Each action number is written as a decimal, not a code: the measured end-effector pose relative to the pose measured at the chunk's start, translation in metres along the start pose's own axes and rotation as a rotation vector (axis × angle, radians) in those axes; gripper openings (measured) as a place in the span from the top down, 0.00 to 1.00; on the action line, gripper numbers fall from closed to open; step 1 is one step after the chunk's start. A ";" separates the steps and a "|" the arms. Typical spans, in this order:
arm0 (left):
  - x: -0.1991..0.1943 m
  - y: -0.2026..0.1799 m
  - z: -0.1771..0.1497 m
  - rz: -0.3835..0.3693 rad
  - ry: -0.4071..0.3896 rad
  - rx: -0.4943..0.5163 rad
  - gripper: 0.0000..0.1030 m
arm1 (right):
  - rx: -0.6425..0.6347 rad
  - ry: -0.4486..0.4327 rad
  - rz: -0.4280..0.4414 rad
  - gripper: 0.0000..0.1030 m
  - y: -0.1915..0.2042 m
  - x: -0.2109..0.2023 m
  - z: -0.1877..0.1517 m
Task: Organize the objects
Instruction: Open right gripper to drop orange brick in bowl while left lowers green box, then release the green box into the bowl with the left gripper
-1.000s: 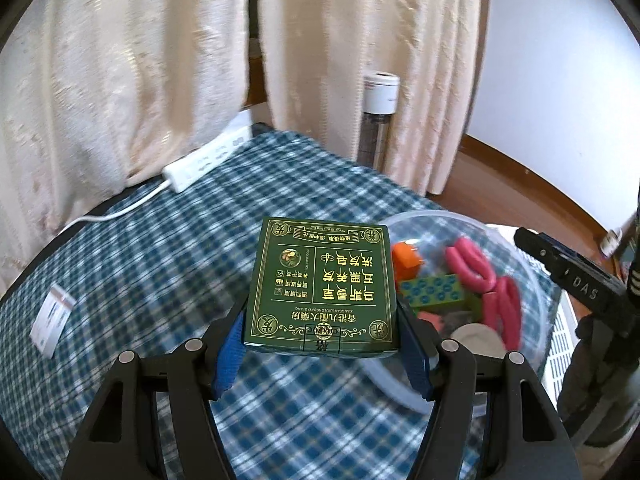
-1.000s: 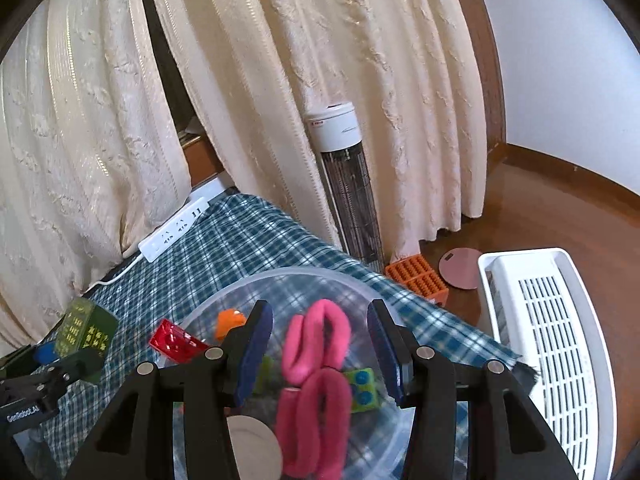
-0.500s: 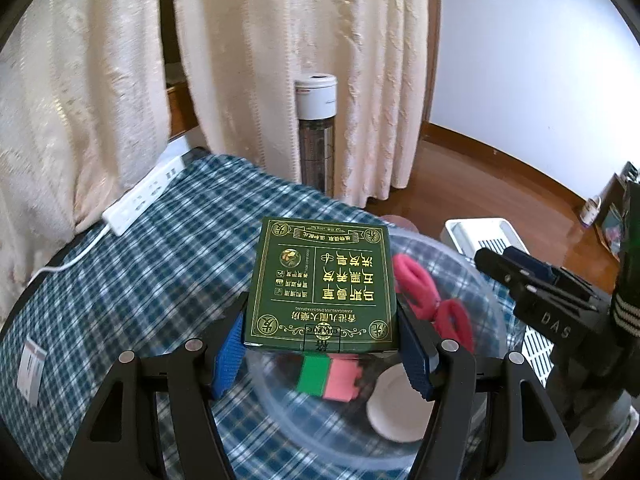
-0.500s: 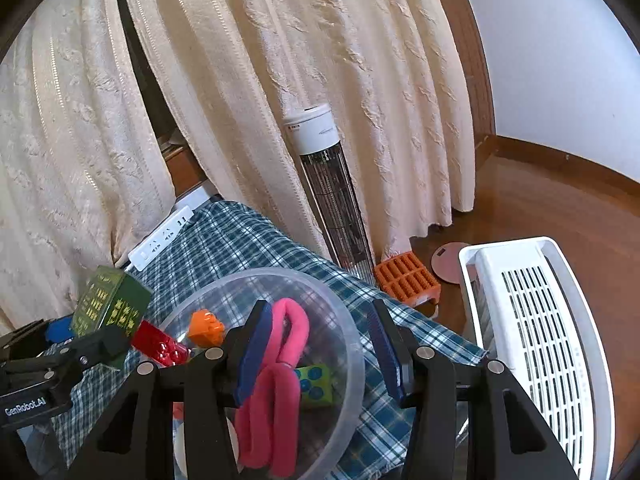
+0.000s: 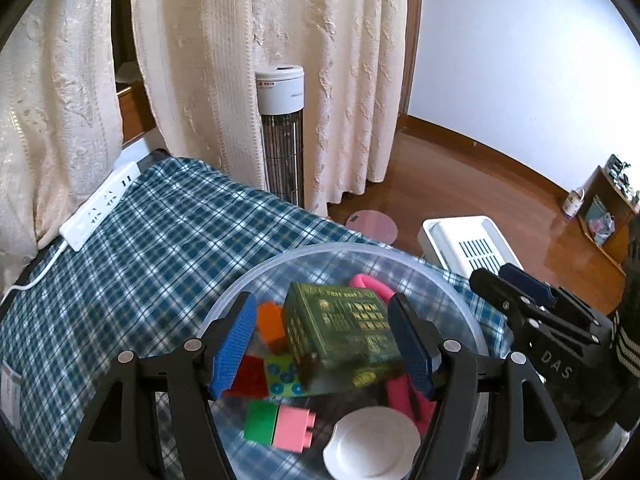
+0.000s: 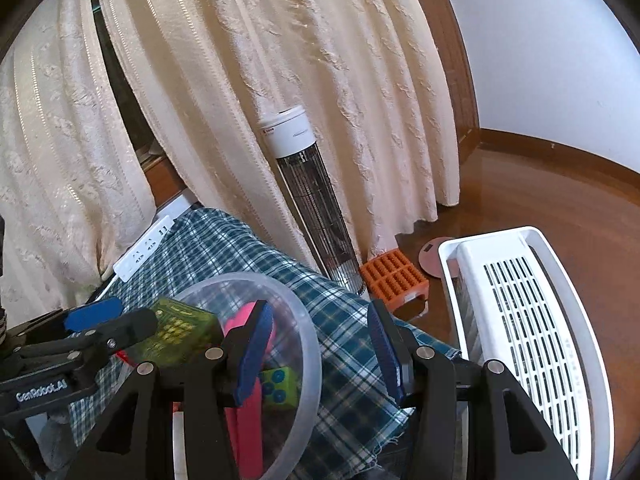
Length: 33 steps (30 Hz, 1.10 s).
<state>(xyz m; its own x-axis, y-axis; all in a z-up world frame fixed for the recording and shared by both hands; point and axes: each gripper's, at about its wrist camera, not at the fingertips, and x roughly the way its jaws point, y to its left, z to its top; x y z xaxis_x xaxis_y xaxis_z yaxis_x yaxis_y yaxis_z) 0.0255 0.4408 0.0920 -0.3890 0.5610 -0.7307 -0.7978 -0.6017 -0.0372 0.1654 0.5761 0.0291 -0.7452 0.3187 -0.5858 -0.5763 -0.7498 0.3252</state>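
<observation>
Green box lying in the clear bowl, both grippers over it

Left gripper (image 5: pixel 324 340) above the bowl (image 5: pixel 448 276), jaws spread, pads clear of the green box (image 5: pixel 344 332), which lies tilted and slightly blurred among the toys inside; near it a white disc (image 5: pixel 372 446), a green-and-pink block (image 5: pixel 280 426), an orange block (image 5: pixel 272 322), pink loops (image 5: pixel 372 284); right gripper (image 6: pixel 320 348) straddles the bowl's rim, jaws spread, pinching nothing; beyond the bowl, checked cloth (image 5: pixel 160 248), power strip (image 5: pixel 100 210), tower heater (image 5: pixel 282 140), curtains (image 5: pixel 320 60).
</observation>
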 end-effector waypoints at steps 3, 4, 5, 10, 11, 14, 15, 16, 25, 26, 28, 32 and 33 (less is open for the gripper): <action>0.002 0.006 0.000 0.001 0.004 -0.023 0.33 | 0.001 0.002 0.002 0.49 0.000 0.000 -0.001; 0.001 0.008 0.000 0.004 0.003 -0.030 0.33 | -0.001 0.003 0.003 0.49 0.000 0.000 0.000; -0.001 0.011 0.000 0.009 0.000 -0.037 0.33 | -0.002 0.005 0.006 0.49 0.001 0.000 -0.001; -0.011 0.020 -0.004 0.025 -0.011 -0.050 0.33 | -0.016 0.013 0.030 0.49 0.010 0.000 -0.004; -0.014 0.022 -0.005 0.029 -0.014 -0.054 0.33 | -0.018 0.015 0.034 0.49 0.012 0.000 -0.005; -0.019 0.027 -0.007 0.034 -0.015 -0.064 0.33 | -0.028 0.019 0.048 0.49 0.019 -0.001 -0.008; -0.021 0.028 -0.008 0.035 -0.015 -0.068 0.33 | -0.035 0.020 0.054 0.49 0.022 -0.003 -0.009; -0.022 0.029 -0.009 0.036 -0.015 -0.072 0.33 | -0.040 0.021 0.058 0.49 0.024 -0.003 -0.010; -0.036 0.047 -0.019 0.044 -0.018 -0.124 0.25 | -0.071 0.024 0.089 0.45 0.045 -0.012 -0.016; -0.038 0.050 -0.020 0.049 -0.022 -0.133 0.25 | -0.074 0.022 0.092 0.44 0.047 -0.013 -0.017; -0.043 0.057 -0.023 0.058 -0.026 -0.148 0.24 | -0.078 0.019 0.097 0.41 0.051 -0.015 -0.017; -0.050 0.070 -0.029 0.076 -0.028 -0.183 0.23 | -0.083 0.008 0.110 0.29 0.059 -0.021 -0.019; -0.052 0.073 -0.031 0.078 -0.029 -0.190 0.23 | -0.084 0.003 0.115 0.27 0.061 -0.022 -0.019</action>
<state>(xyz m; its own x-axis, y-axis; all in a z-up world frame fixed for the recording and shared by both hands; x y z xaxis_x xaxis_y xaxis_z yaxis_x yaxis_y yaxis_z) 0.0017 0.3504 0.1062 -0.4618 0.5231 -0.7163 -0.6647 -0.7388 -0.1109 0.1532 0.5118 0.0480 -0.8034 0.2260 -0.5509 -0.4570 -0.8271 0.3271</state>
